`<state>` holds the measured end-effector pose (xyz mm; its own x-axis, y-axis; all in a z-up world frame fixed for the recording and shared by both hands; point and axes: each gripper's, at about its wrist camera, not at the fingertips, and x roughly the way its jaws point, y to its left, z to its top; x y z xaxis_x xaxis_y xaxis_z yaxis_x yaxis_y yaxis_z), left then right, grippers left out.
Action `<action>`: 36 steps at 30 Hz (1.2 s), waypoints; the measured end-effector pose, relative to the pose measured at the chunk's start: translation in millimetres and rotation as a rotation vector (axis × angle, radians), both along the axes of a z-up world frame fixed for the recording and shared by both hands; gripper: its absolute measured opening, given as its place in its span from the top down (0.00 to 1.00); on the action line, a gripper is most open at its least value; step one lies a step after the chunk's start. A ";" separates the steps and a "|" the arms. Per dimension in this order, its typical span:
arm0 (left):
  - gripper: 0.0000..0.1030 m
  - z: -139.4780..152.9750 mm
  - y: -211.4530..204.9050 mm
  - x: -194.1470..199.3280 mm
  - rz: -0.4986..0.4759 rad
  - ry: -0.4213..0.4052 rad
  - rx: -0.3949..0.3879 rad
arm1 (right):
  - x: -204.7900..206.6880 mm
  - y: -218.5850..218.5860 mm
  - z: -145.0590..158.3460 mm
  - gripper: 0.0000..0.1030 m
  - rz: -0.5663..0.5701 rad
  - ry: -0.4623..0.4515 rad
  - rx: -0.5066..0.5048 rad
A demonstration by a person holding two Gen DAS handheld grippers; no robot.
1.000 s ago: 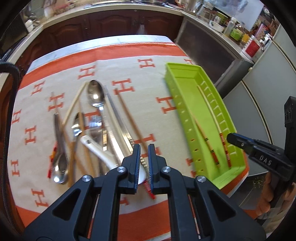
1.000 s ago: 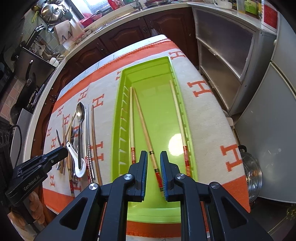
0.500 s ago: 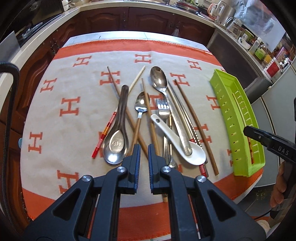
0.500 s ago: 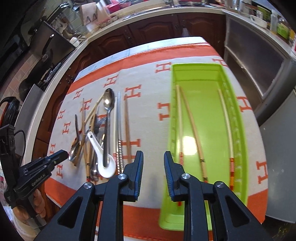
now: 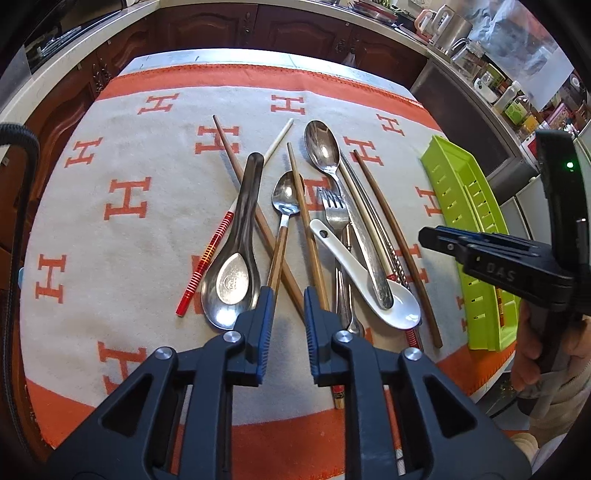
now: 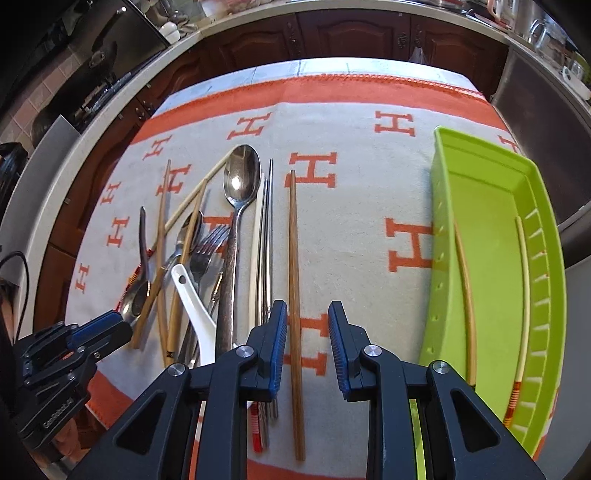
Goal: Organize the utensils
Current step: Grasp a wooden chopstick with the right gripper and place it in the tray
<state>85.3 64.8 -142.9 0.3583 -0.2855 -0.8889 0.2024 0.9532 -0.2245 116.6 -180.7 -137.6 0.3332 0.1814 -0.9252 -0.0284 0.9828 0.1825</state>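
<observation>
A pile of utensils lies on the orange-and-cream cloth: a large steel spoon [image 5: 322,147], a fork [image 5: 334,212], a white ceramic spoon [image 5: 373,286], a dark-handled soup spoon [image 5: 236,254] and several chopsticks. My left gripper [image 5: 288,299] is open and empty, low over two crossing brown chopsticks [image 5: 284,275]. My right gripper [image 6: 306,325] is open and empty, its jaws on either side of a single brown chopstick [image 6: 294,280]. The green tray [image 6: 491,206] at the right holds light chopsticks [image 6: 466,288].
The cloth covers a small table with its front edge just under both grippers. Dark wooden cabinets [image 6: 351,33] and a countertop run behind. A metal cabinet [image 5: 469,110] and jars stand at the right past the tray [image 5: 458,192].
Both grippers have opened wider. The right gripper has swung left from over the tray to the single brown chopstick. The left gripper has come lower over the pile.
</observation>
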 end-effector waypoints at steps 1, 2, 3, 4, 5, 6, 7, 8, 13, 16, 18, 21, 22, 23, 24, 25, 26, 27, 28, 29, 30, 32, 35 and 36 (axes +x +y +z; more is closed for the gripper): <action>0.86 -0.6 0.6 0.3 0.000 0.001 -0.003 | 2.4 1.7 -3.9 0.77 0.006 0.007 -0.007; 0.86 -1.1 1.1 0.9 0.000 0.001 -0.007 | 5.0 4.8 -8.4 0.77 0.013 0.011 -0.010; 0.86 -1.8 1.1 1.3 -0.001 0.002 -0.009 | 7.4 7.1 -12.6 0.77 0.022 0.015 -0.015; 0.86 -2.1 1.3 1.8 -0.002 0.002 -0.010 | 9.7 9.2 -16.5 0.77 0.030 0.021 -0.022; 0.86 -2.7 1.1 2.3 -0.003 0.001 -0.011 | 11.1 11.3 -19.6 0.77 0.037 0.026 -0.027; 0.86 -3.2 1.0 2.8 -0.005 0.001 -0.013 | 12.7 13.5 -23.0 0.78 0.044 0.030 -0.032; 0.86 -3.2 1.2 2.8 -0.004 0.002 -0.014 | 13.7 15.9 -26.3 0.79 0.051 0.034 -0.037; 0.86 -3.6 1.0 3.3 -0.004 0.004 -0.016 | 15.1 18.1 -29.1 0.80 0.057 0.037 -0.046; 0.86 -5.5 2.0 5.0 0.001 0.009 -0.023 | 16.5 28.1 -32.8 0.84 0.078 0.010 -0.104; 0.86 -7.0 3.0 5.6 0.006 0.015 -0.027 | 14.9 33.5 -33.7 0.92 0.088 -0.020 -0.147; 0.86 -7.4 3.8 5.7 0.008 0.017 -0.027 | 13.5 32.6 -33.7 0.93 0.078 -0.034 -0.145; 0.86 -6.6 5.3 5.6 0.013 0.017 -0.026 | 12.2 24.5 -32.2 0.94 0.040 -0.030 -0.087; 0.86 -6.0 5.6 5.2 0.013 0.016 -0.026 | 10.9 19.7 -31.0 0.94 0.024 -0.026 -0.061; 0.86 -5.5 5.4 4.9 0.013 0.015 -0.024 | 9.9 16.5 -29.6 0.94 0.012 -0.025 -0.044; 0.86 -4.9 5.6 4.4 0.012 0.014 -0.023 | 8.4 12.7 -27.3 0.94 0.000 -0.028 -0.028; 0.86 -4.2 5.5 3.6 0.011 0.012 -0.021 | 6.6 9.8 -24.7 0.94 -0.010 -0.032 -0.015; 0.86 -3.4 4.8 3.0 0.009 0.010 -0.019 | 4.6 7.4 -22.1 0.94 -0.018 -0.035 -0.004; 0.86 -2.8 4.7 2.5 0.008 0.008 -0.019 | 1.9 3.7 -18.5 0.94 -0.029 -0.037 0.015; 0.86 -2.0 3.4 2.1 0.005 0.007 -0.017 | -0.9 0.6 -15.0 0.94 -0.036 -0.038 0.031; 0.86 -1.5 3.1 1.2 0.004 0.007 -0.016 | -4.0 -2.8 -10.7 0.94 -0.043 -0.041 0.049; 0.86 -0.8 1.8 0.9 0.002 0.007 -0.014 | -7.5 -6.1 -5.9 0.94 -0.049 -0.045 0.063; 0.86 0.9 0.2 0.0 -0.001 0.007 -0.013 | -14.9 -12.8 4.7 0.94 -0.060 -0.060 0.081; 0.86 4.1 -2.7 -2.1 -0.009 0.002 -0.009 | -26.9 -26.8 22.6 0.94 -0.080 -0.092 0.093; 0.86 5.4 -3.7 -2.8 -0.012 -0.001 -0.007 | -31.8 -33.4 29.1 0.94 -0.091 -0.104 0.092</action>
